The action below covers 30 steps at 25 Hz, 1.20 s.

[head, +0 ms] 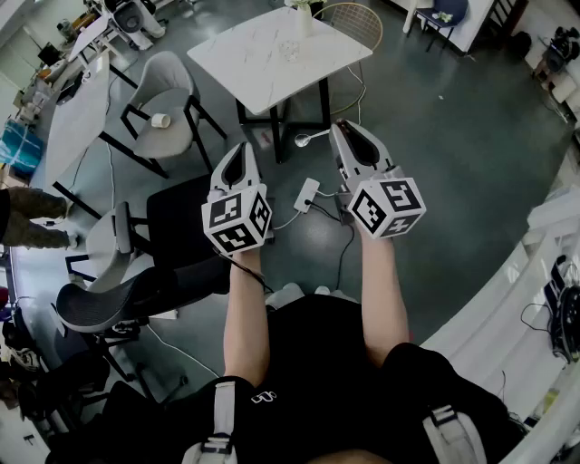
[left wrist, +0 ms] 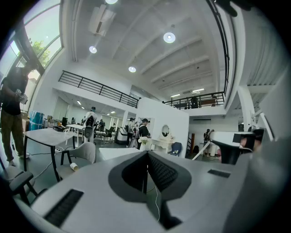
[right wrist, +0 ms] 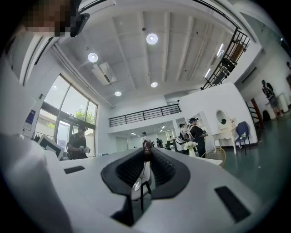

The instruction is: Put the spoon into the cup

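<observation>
**Metal spoon (head: 306,140) in right jaws, cup (head: 290,50) well ahead on tabletop (head: 245,68)**

Found the shiny spoon pinched in right gripper (head: 343,131), jaws narrow and closed onto it near their tips. Read its long axis as crosswise in head view, bowl end poking out left of the jaw tips, toward left gripper (head: 243,148). Saw left jaws together with nothing between them. Spotted the cup standing upright on the white marbled tabletop. Took it for small, clear, probably glass. Placed it ahead of both grippers, slightly left of the right jaws, well apart and not yet within reach. Judged right hand the one to act, being loaded, with about equal distance for either. Expected the next move to need a reach forward over the tabletop edge. Expected a turn of the spoon from crosswise to upright after that, to drop it through a narrow rim. Noted white vase (head: 304,18) just beyond the cup, slim and probably easy to tip.
</observation>
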Available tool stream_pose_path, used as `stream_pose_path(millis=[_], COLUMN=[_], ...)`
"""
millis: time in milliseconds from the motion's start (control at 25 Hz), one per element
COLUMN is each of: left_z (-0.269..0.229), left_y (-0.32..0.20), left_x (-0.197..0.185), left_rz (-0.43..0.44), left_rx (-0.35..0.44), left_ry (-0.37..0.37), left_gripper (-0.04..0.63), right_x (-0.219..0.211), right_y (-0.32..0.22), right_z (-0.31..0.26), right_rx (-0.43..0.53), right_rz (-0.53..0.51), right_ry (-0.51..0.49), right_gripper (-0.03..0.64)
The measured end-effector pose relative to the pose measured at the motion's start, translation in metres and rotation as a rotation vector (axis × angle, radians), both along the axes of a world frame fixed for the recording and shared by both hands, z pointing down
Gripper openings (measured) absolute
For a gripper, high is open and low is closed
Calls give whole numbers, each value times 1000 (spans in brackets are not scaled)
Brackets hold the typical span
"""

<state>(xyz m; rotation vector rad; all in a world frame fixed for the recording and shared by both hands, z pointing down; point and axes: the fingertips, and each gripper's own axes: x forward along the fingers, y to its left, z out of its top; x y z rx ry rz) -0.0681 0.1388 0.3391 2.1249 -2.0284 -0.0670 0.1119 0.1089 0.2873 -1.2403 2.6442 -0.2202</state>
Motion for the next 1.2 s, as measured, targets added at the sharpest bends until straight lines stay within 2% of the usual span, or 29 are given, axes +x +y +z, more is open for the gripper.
stream_pose_path(millis=[400, 520, 800, 1000, 1080, 1200], left_z=[17, 16, 9, -2, -3, -3], left_y=[-21, -23, -28, -35, -38, -38], left_x=[-46, -53, -60, -60, -59, -54], left_rz=[19, 36, 85, 114, 124, 135], left_rx=[-23, -24, 5, 39, 35, 22], left_ry=[38, 43, 53, 77, 66, -3], left_gripper=[15, 15, 16, 15, 15, 15], right_x=[-54, -64, -75, -65, -60, -48], right_y=[-14, -14, -14, -19, -23, -28], right_z=[10, 4, 11, 3, 5, 21], right_rx=[4, 13, -6, 15, 12, -20], right_rz=[4, 11, 59, 109, 134, 175], right_ry=[71, 44, 59, 92, 121, 156], right_gripper=[48, 48, 48, 48, 48, 48])
